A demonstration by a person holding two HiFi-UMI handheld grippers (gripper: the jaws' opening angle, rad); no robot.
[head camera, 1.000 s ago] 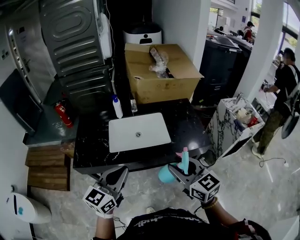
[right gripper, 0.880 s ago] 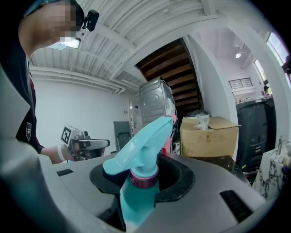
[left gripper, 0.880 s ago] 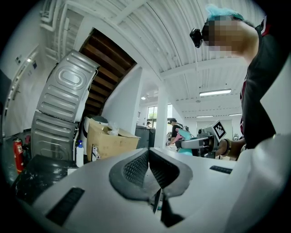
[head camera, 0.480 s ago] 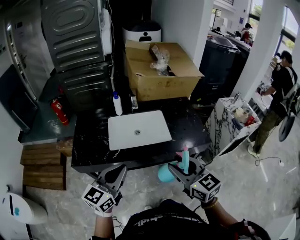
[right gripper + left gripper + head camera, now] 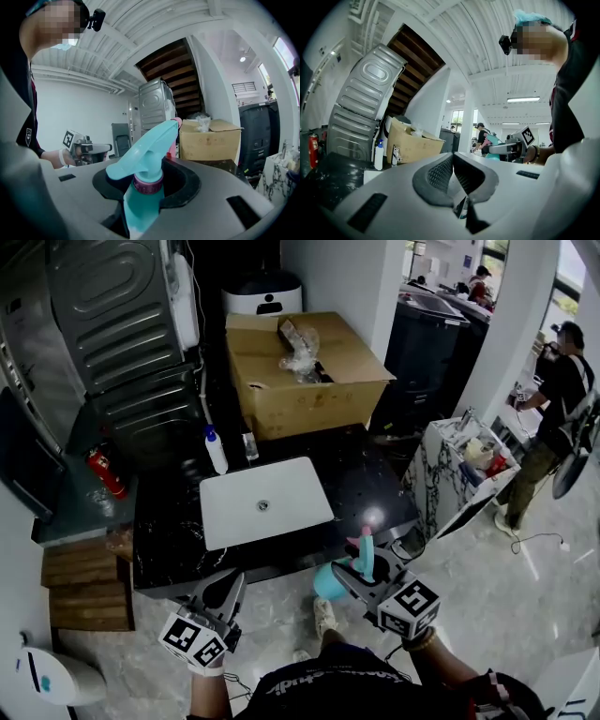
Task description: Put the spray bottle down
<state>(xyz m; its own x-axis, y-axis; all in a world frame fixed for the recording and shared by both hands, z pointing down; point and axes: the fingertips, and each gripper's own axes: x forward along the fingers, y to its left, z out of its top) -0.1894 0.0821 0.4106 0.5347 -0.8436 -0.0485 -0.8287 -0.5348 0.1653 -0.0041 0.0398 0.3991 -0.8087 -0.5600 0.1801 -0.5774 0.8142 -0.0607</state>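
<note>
A teal spray bottle with a teal trigger head and a pink collar stands upright in my right gripper, which is shut on its neck. It hangs over the floor just off the front edge of the black marble counter. My left gripper is level at the lower left, near the counter's front, its jaws shut with nothing between them. In the left gripper view, the right gripper and the bottle show off to the right.
A white sink is set in the counter, with a faucet and a white pump bottle behind it. A cardboard box stands at the back. To the right are a small marble stand and a person.
Both grippers have drifted a little toward the counter's front, the right one still holding the bottle. The head view has shifted, so the counter sits further left.
</note>
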